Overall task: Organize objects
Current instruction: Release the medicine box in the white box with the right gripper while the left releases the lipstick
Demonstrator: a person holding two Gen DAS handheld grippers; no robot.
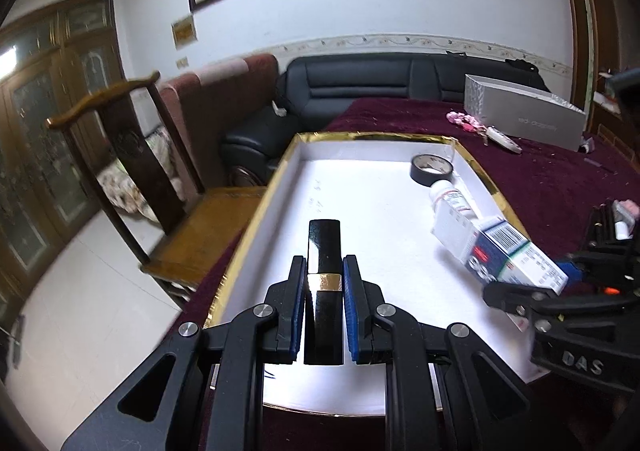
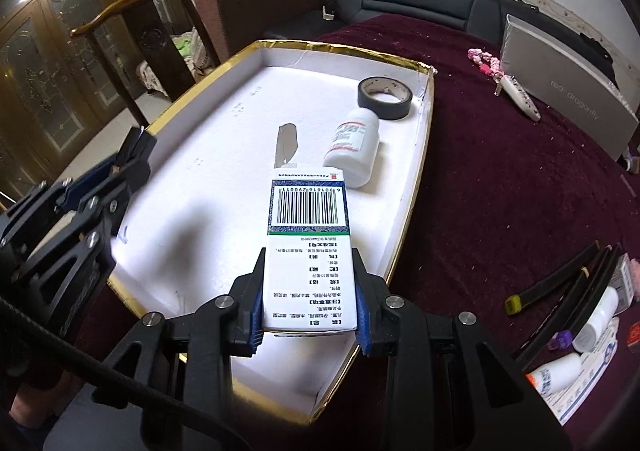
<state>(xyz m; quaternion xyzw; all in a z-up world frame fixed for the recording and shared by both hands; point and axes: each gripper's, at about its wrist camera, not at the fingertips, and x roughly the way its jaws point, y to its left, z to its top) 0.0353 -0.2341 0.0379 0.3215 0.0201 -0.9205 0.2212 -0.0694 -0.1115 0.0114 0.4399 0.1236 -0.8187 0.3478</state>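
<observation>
A white tray with a gold rim (image 1: 256, 211) (image 2: 416, 179) lies on a maroon tablecloth. My left gripper (image 1: 323, 271) is shut on a black lipstick tube with a gold band (image 1: 324, 247), held over the tray's near left part. My right gripper (image 2: 310, 263) is shut on a white medicine box with a barcode (image 2: 308, 227) (image 1: 500, 251), held above the tray beside a white pill bottle (image 2: 354, 147) (image 1: 450, 197). A black tape roll (image 2: 385, 97) (image 1: 432, 169) lies near the tray's far right corner. The left gripper shows at the left edge of the right wrist view (image 2: 128, 167).
On the cloth right of the tray lie small bottles and boxes (image 2: 588, 335) and black pens (image 2: 556, 287). A grey box (image 2: 568, 91) and a pink keychain (image 2: 504, 79) sit at the back right. A wooden chair (image 1: 132, 171) and sofas stand beyond the table's left side.
</observation>
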